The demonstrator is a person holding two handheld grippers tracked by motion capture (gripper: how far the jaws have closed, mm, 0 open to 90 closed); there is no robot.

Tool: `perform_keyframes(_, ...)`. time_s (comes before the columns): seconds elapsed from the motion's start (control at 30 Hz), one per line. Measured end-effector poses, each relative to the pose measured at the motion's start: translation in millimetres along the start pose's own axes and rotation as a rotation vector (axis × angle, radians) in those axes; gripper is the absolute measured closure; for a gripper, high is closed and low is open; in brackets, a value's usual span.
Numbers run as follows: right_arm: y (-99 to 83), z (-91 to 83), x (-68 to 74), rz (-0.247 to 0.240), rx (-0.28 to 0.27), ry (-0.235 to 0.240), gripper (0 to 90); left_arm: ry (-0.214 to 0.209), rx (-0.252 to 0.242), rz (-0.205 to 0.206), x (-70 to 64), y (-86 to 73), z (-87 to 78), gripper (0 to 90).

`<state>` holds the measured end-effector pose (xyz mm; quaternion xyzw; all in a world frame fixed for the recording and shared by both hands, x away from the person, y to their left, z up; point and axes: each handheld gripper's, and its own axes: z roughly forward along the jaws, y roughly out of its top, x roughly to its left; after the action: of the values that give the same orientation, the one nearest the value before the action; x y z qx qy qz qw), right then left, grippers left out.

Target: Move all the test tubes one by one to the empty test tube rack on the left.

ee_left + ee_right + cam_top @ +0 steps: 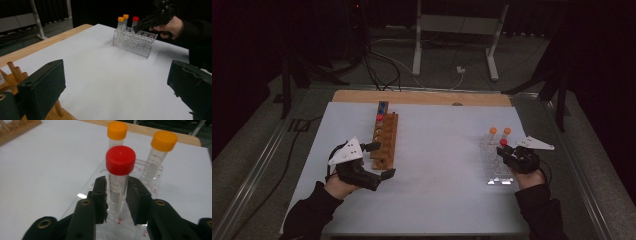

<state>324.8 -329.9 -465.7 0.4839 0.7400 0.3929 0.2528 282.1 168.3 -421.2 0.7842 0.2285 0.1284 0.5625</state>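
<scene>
Standing in clear rack: two orange-capped tubes, one red-capped tube.

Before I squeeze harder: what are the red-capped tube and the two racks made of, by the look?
Red-capped tube: clear, glossy, probably plastic; printed marks show through. Its cap looks matte plastic. Clear rack: transparent, glinting, acrylic-like. Brown rack: wood by its colour, with peg-like dowels.

Wooden rack stands left, clear rack right, on table.
</scene>
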Motion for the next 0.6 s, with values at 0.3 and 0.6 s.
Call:
perform_keyframes(0.3,7.7,-9.5,1.1,-0.014,-0.044,-0.021,74.6,-0.006,0.003,-0.012,1.1,-0.4,0.3,2.6)
perform_keyframes(0.6,24.8,-39.8,11.3,-0.058,-0.138,-0.037,74.6,-0.011,0.016,-0.016,1.6,0.7,0.1,2.6)
